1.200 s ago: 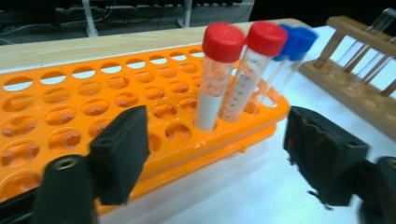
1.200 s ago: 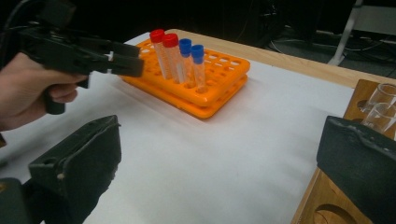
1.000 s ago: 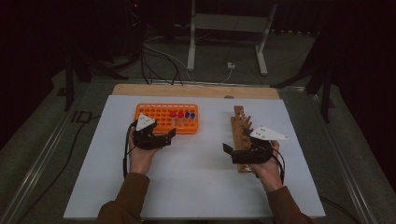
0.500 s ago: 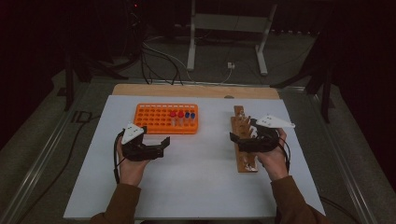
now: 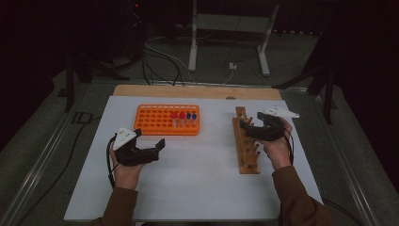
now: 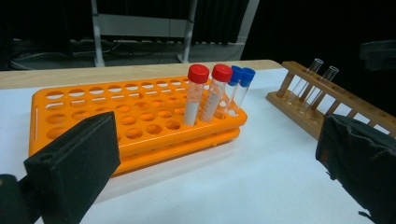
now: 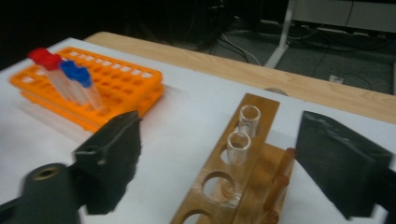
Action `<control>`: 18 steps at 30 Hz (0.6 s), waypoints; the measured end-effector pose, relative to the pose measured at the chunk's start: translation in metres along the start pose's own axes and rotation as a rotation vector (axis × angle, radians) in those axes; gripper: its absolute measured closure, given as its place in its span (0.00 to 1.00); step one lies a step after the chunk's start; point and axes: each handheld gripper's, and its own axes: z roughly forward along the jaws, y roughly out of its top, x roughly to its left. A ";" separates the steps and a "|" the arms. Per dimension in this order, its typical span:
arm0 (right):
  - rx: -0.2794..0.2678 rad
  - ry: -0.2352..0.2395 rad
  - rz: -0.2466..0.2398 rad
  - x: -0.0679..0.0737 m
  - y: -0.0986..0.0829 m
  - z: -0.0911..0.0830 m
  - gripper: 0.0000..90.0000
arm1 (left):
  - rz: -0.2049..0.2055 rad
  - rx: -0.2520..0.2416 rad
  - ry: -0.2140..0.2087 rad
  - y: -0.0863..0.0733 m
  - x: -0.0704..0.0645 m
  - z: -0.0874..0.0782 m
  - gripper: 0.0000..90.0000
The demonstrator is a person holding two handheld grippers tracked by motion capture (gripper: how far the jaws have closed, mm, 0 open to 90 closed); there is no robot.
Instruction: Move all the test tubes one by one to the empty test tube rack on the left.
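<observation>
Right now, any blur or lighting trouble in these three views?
High view: the room behind is almost black, the white table evenly lit, no glare. Left gripper view: sharp on the orange rack and its capped tubes. Right gripper view: soft and smeared, the capped tubes streaked, the wooden rack and its glass tubes a little clearer.

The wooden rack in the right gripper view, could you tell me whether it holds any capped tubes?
No, the two glass tubes standing in the wooden rack are open at the top, without caps.
</observation>
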 end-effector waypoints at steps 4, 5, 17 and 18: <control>0.027 -0.023 -0.016 0.000 -0.004 0.013 0.40 | -0.002 0.006 0.000 -0.002 -0.001 0.001 0.00; 0.028 -0.037 -0.022 0.000 -0.004 0.016 0.45 | -0.002 0.009 -0.002 -0.002 -0.002 0.002 0.00; 0.088 -0.090 -0.008 -0.007 -0.015 0.040 0.73 | -0.001 0.010 0.006 -0.004 -0.002 0.002 0.00; 0.090 -0.093 -0.011 -0.007 -0.015 0.040 0.75 | -0.001 0.009 0.005 -0.004 -0.002 0.003 0.00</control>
